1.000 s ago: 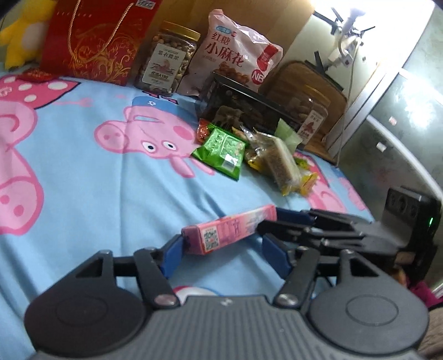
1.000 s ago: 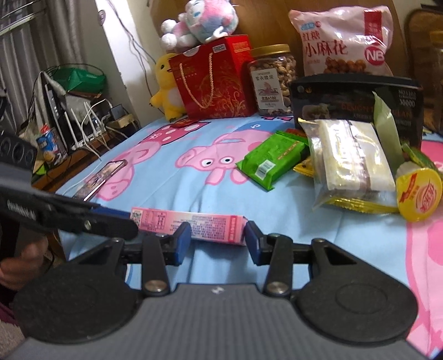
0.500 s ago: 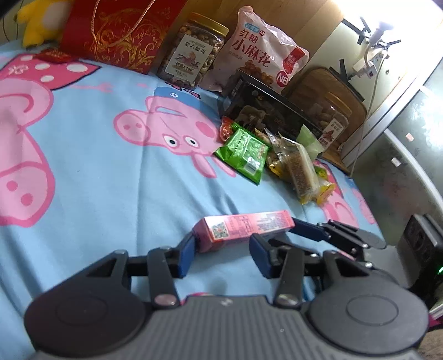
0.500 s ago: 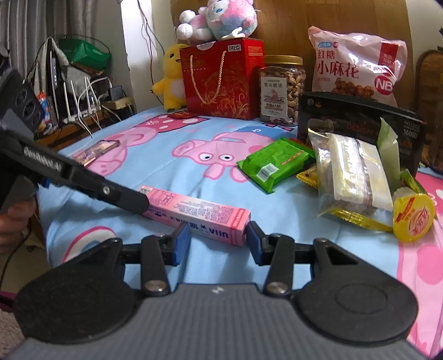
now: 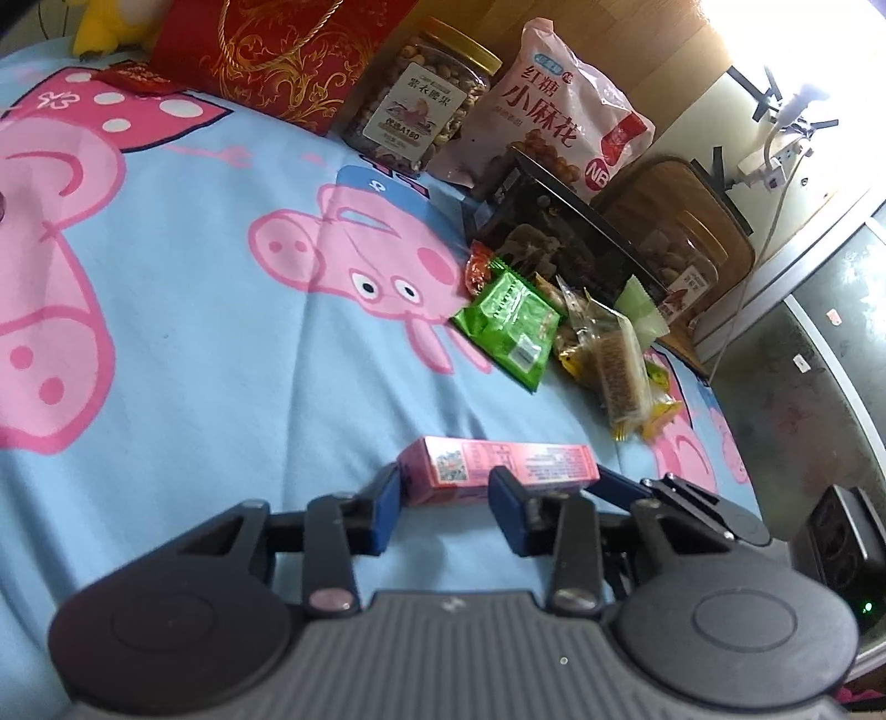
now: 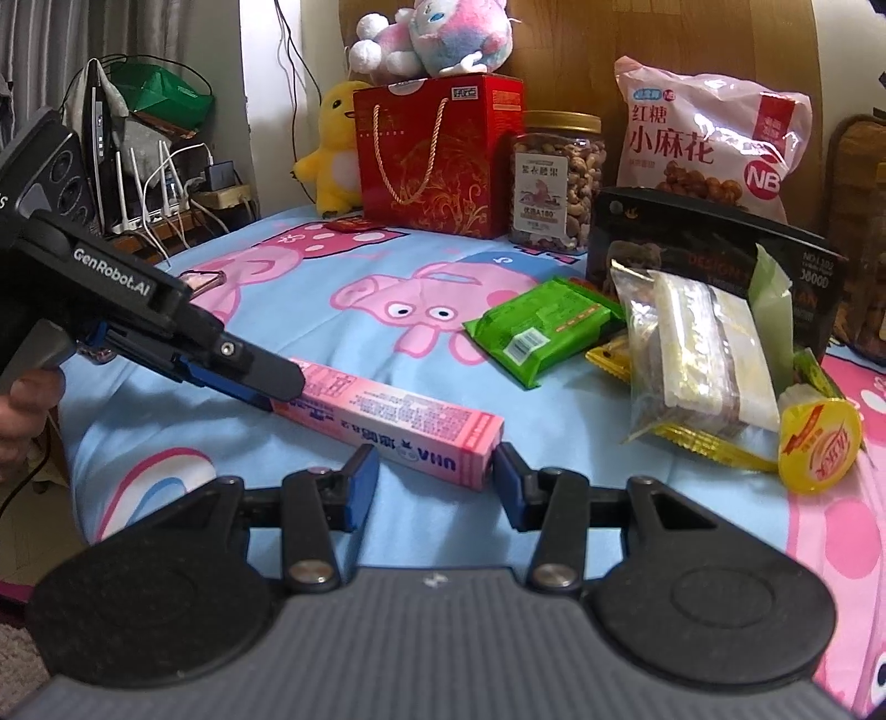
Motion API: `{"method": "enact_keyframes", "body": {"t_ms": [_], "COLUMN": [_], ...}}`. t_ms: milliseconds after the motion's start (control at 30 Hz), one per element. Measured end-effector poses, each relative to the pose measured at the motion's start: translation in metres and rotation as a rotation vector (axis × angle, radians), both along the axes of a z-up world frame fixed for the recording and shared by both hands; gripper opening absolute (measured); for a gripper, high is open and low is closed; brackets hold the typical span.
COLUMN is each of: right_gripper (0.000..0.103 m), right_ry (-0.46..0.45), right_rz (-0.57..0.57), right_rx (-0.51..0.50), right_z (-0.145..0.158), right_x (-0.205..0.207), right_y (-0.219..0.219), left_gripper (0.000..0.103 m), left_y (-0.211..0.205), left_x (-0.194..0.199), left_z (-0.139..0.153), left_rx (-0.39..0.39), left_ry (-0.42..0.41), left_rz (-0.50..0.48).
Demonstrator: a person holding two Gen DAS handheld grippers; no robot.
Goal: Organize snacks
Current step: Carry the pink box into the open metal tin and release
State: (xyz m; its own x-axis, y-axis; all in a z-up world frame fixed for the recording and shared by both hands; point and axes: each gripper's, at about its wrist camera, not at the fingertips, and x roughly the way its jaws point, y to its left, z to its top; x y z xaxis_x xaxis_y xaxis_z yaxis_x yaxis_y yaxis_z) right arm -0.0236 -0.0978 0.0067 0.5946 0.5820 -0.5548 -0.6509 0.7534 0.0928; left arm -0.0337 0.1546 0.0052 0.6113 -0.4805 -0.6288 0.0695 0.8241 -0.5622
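Observation:
A long pink candy box (image 5: 498, 468) (image 6: 387, 423) is held a little above the blue cartoon bedsheet (image 5: 194, 343). My left gripper (image 5: 446, 507) is shut on one end of the box. My right gripper (image 6: 434, 482) has its jaws around the other end, with a small gap on the left side. In the right wrist view the left gripper (image 6: 243, 376) reaches in from the left onto the box. The snack pile lies beyond: a green packet (image 5: 506, 327) (image 6: 545, 327), a clear-wrapped bar pack (image 6: 703, 360) and a yellow jelly cup (image 6: 819, 446).
Along the headboard stand a red gift box (image 6: 437, 155), a nut jar (image 6: 556, 183), a pink snack bag (image 6: 709, 138) and a black box (image 6: 709, 260). Plush toys (image 6: 432, 36) sit at the back. The bed's left edge drops to cables and routers (image 6: 149, 188).
The pink box has risen off the sheet and swung round. The left gripper closed on its end; the right gripper's jaws stayed around the other end.

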Motion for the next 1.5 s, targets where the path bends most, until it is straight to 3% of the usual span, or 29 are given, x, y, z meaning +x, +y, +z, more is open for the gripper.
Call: {"method": "enact_keyframes", "body": {"t_ms": [167, 367, 600, 767, 933, 1133, 1233, 1300, 1500], "right_gripper": [0.047, 0.046, 0.046, 0.046, 0.046, 0.049, 0.050, 0.051, 0.051], "right_ry": [-0.038, -0.122, -0.248, -0.294, -0.261, -0.155, -0.143, -0.167, -0.164], "right_rz": [-0.043, -0.112, -0.224, -0.299, -0.365, -0.403, -0.409, -0.423, -0.405], "right_rx": [0.012, 0.047, 0.032, 0.038, 0.045, 0.091, 0.136, 0.137, 0.196], "right_z": [0.006, 0.029, 0.057, 0.074, 0.066, 0.045, 0.039, 0.043, 0.054], "right_x": [-0.002, 0.006, 0.043, 0.089, 0.135, 0.174, 0.172, 0.167, 0.137], "right_y": [-0.005, -0.017, -0.040, -0.068, -0.087, -0.097, -0.104, -0.106, -0.113], "left_gripper": [0.034, 0.034, 0.034, 0.035, 0.037, 0.038, 0.040, 0.049, 0.049], "left_y": [-0.009, -0.022, -0.060, -0.093, -0.122, -0.137, -0.139, -0.139, -0.129], "left_x": [0.001, 0.023, 0.082, 0.147, 0.210, 0.257, 0.259, 0.252, 0.220], "left_z": [0.007, 0.034, 0.084, 0.101, 0.092, 0.063, 0.052, 0.055, 0.071], "left_rx": [0.017, 0.028, 0.091, 0.103, 0.115, 0.142, 0.155, 0.174, 0.103], "left_ry": [-0.024, -0.096, -0.244, -0.270, -0.250, -0.185, -0.177, -0.203, -0.244], "left_rz": [-0.036, -0.071, -0.144, -0.194, -0.215, -0.192, -0.202, -0.204, -0.212]}}
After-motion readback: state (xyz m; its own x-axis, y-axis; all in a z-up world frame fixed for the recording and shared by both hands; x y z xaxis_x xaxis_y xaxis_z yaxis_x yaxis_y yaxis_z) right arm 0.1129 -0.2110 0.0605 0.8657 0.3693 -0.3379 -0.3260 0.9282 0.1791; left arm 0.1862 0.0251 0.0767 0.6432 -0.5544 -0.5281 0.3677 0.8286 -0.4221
